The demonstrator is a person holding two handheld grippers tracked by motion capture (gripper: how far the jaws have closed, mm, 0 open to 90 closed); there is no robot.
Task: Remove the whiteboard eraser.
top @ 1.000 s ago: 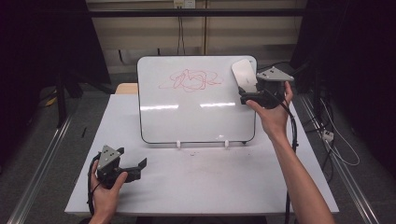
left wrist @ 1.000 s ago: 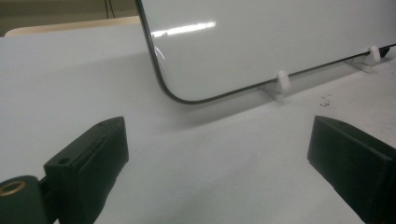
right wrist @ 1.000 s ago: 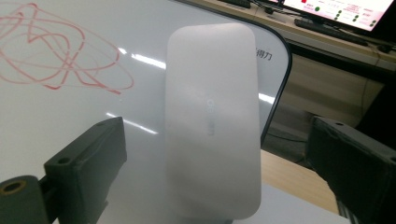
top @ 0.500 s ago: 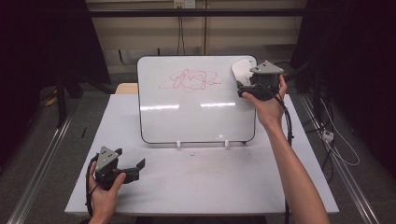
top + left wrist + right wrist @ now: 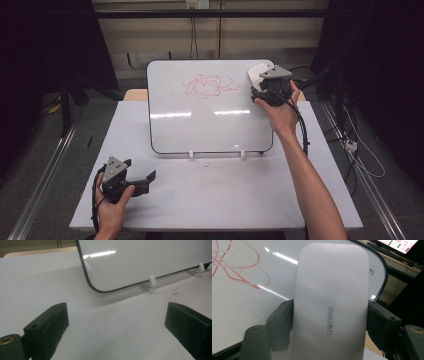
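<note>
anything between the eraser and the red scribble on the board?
No. In the high view bare whiteboard separates the eraser, clamped in the right gripper, from the red scribble; the right gripper view agrees.

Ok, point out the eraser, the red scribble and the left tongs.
eraser (image 5: 332,297), right gripper view, middle of its white back.
red scribble (image 5: 204,86), high view, centre of the tangle.
left tongs (image 5: 116,325), left gripper view, midway between fingertips.

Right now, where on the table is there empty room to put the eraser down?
The widest bare patch of the table lies in front of the whiteboard, between the left hand-held gripper and the right forearm. Narrower strips run beside the whiteboard's left and right edges. It is crowded at the top right corner, where the right hand-held gripper clamps the eraser.
</note>
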